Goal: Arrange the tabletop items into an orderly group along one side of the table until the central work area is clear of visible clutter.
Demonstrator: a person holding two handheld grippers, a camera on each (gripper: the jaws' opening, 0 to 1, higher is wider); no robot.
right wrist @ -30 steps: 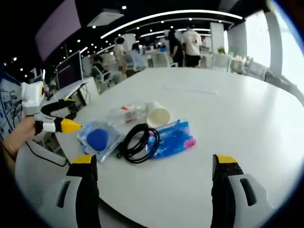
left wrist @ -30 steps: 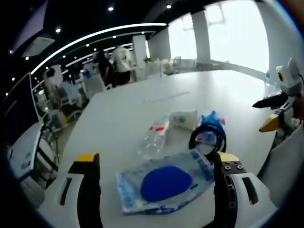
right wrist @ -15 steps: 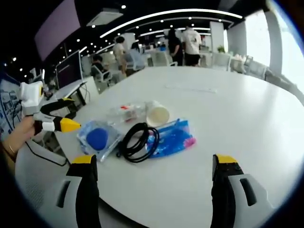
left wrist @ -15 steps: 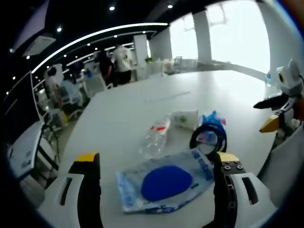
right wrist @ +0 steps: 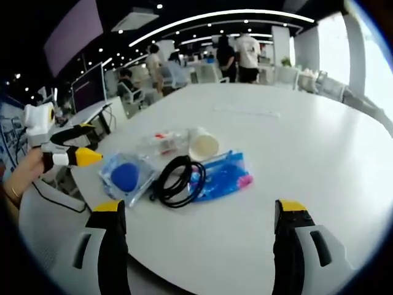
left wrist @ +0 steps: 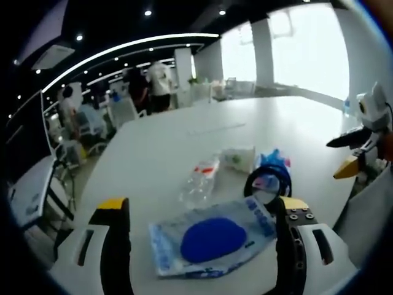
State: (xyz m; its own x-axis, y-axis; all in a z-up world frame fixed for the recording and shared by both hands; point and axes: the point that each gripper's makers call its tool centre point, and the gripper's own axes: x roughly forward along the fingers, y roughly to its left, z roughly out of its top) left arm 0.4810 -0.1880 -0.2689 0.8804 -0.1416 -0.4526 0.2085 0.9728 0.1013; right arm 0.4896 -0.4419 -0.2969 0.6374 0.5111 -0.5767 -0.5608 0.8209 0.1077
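On the white table (left wrist: 166,144) lies a clear packet with a blue disc (left wrist: 214,238), close in front of my open left gripper (left wrist: 202,212). Behind it lie a crushed clear bottle (left wrist: 199,179), a paper cup on its side (left wrist: 238,157), a black cable coil (left wrist: 268,181) and a blue bag (left wrist: 274,158). In the right gripper view the same group sits ahead: packet (right wrist: 126,177), bottle (right wrist: 161,142), cup (right wrist: 202,145), cable (right wrist: 177,182), blue bag (right wrist: 222,174). My right gripper (right wrist: 199,212) is open and empty, well short of them. The right gripper (left wrist: 353,150) enters the left view; the left gripper (right wrist: 64,150) enters the right view.
The table (right wrist: 307,141) stretches wide and bare beyond the group, with a faint thin strip (right wrist: 245,112) lying far across it. People stand and sit at desks (right wrist: 239,58) behind the table. A hand (right wrist: 21,178) holds the left gripper at the table's edge.
Both views shifted slightly with the hands. The items on the table have not moved, and both grippers stay open.
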